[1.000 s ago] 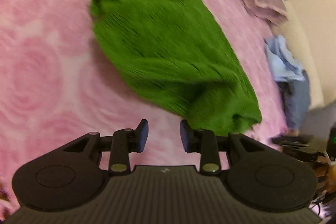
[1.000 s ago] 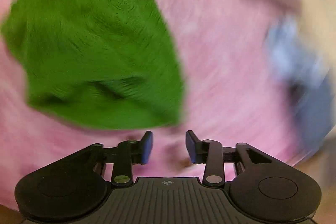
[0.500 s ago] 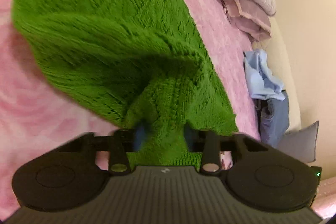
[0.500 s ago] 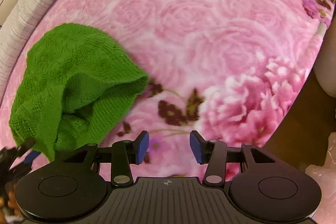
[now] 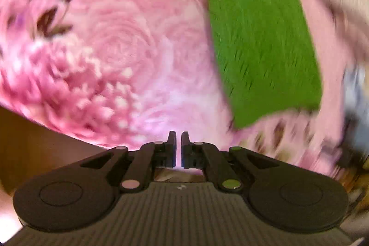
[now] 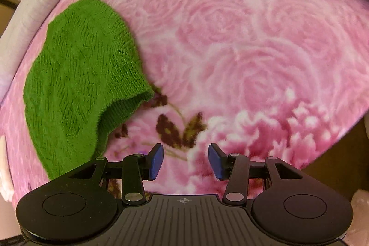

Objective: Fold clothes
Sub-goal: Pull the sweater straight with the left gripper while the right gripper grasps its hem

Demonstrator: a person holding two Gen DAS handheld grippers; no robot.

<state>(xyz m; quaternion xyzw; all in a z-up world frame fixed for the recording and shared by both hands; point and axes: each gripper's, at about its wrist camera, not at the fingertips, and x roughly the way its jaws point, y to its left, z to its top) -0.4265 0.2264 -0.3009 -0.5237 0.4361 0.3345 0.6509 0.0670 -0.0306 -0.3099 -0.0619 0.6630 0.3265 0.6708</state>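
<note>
Green knit sweater (image 6: 78, 75), folded, hem corner curled, on pink rose blanket (image 6: 242, 50)

Half a second ago my left tool (image 5: 178, 138) had a fold of the green knitted garment (image 5: 260, 38) bunched between its fingers; now the fingers stand almost together with nothing between them, and the garment lies flat on the pink rose-patterned bed cover (image 5: 120, 45), well off to the upper right of that view, which is streaked with blur. From my right tool (image 6: 185, 160), the garment (image 6: 80, 80) that was lifted and puffed up at its near edge has settled lower on the cover (image 6: 253, 50), and the fingers stand slightly wider apart than a second ago.
</note>
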